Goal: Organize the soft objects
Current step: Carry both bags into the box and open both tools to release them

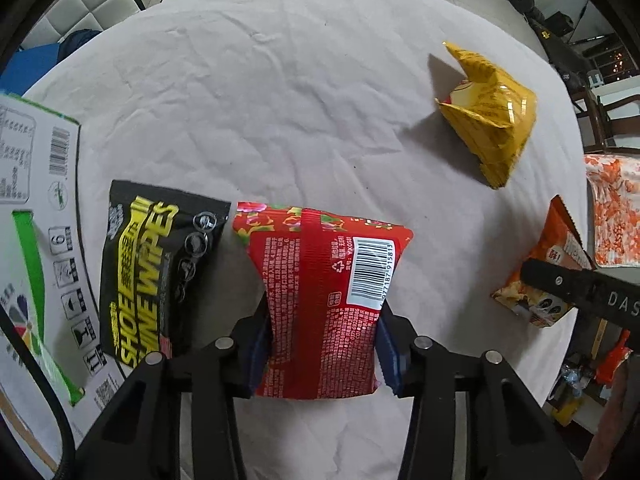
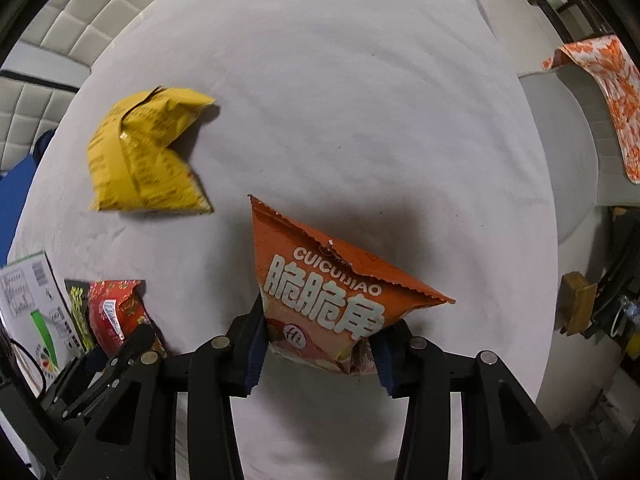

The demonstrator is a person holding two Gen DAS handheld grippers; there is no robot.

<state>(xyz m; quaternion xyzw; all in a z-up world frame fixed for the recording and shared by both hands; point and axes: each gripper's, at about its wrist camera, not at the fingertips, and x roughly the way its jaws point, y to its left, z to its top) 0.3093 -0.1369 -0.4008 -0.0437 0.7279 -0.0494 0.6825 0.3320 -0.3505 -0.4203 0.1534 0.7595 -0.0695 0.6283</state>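
Black fingers point(image 1: 264, 344) of the left gripper point(image 1: 324, 350) are clamped on a red snack packet point(image 1: 320, 300), its crinkly foil pinched in at the waist, just beside a black shoe-wipes pouch point(image 1: 156, 264) and a printed cardboard box point(image 1: 36, 216). The right gripper point(image 2: 320, 350) is likewise closed on the lower end of an orange chip bag point(image 2: 324, 300), puffy, with a torn serrated top. Both grasps look set, so the carrying step seems next: lift gently, since the bags crush easily, and place them with the others. A crumpled yellow bag point(image 1: 488, 120) lies well apart on the wrinkled white sheet point(image 1: 280, 100), probably a bed. Whether either packet is clear of the sheet is hard to tell.
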